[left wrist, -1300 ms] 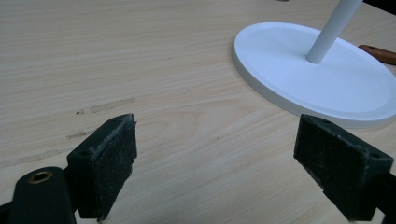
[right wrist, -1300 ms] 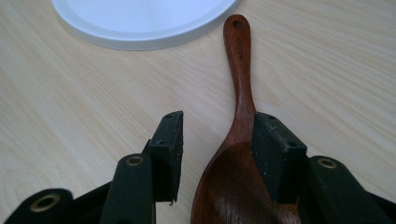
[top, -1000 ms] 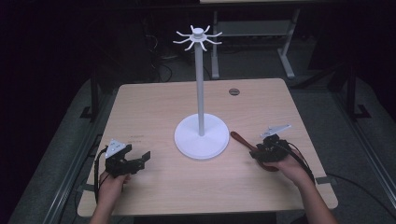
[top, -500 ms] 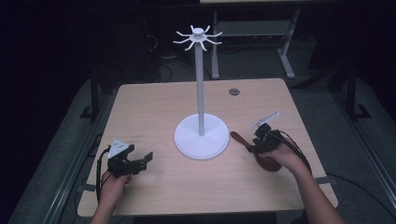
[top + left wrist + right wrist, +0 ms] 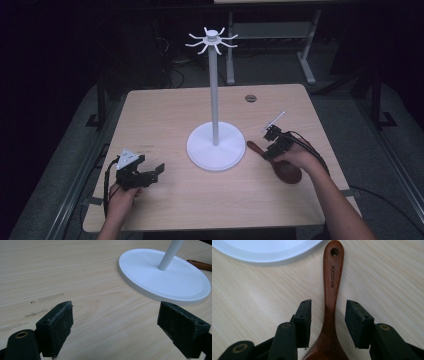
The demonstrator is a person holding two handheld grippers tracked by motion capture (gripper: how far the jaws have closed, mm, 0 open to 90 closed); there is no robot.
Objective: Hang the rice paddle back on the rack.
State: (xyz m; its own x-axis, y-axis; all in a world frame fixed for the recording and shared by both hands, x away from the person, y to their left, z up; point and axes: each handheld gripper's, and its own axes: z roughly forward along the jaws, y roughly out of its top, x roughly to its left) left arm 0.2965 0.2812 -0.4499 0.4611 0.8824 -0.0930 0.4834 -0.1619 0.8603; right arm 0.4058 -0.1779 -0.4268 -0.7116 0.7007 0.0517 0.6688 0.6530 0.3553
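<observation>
My right gripper [image 5: 328,320] is straddling the spoon [image 5: 331,302] lying right of the stand [image 5: 215,145]; my left gripper [image 5: 150,172] is sitting well apart, front-left on the table [image 5: 165,115].

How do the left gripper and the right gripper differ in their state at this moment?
The left gripper has its jaws wide apart over bare table, while the right gripper has narrower jaws straddling the wooden spoon's handle, not yet closed. Both are open, near the white stand.
</observation>
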